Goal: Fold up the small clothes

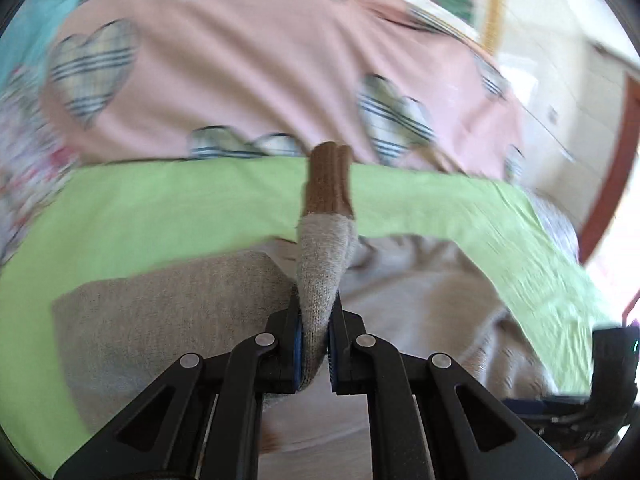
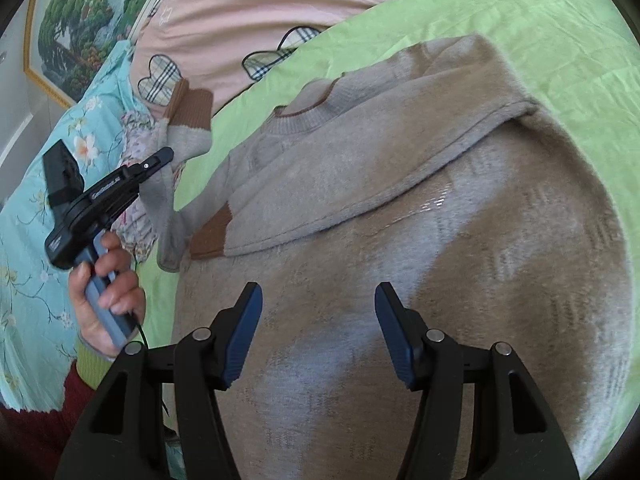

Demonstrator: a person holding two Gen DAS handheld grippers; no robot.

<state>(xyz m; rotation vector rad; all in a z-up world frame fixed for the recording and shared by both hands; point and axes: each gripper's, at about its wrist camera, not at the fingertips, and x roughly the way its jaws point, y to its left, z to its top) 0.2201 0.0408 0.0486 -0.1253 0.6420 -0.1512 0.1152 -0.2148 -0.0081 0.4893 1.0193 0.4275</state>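
Observation:
A small grey knit sweater (image 2: 400,208) with brown cuffs lies on a green sheet (image 2: 540,40). One sleeve is folded across its chest, brown cuff (image 2: 210,236) at the left. My left gripper (image 1: 316,344) is shut on the other sleeve (image 1: 324,256) and holds it up, its brown cuff (image 1: 330,180) pointing away. The same gripper (image 2: 160,160) shows in the right wrist view at the left, with the sleeve (image 2: 188,136) raised off the bed. My right gripper (image 2: 318,336) is open and empty, just above the sweater's lower body.
A pink quilt with plaid hearts (image 1: 240,60) lies beyond the green sheet. A turquoise floral cover (image 2: 36,220) is at the left. A framed picture (image 2: 68,28) hangs on the wall. The person's hand (image 2: 108,280) grips the left handle.

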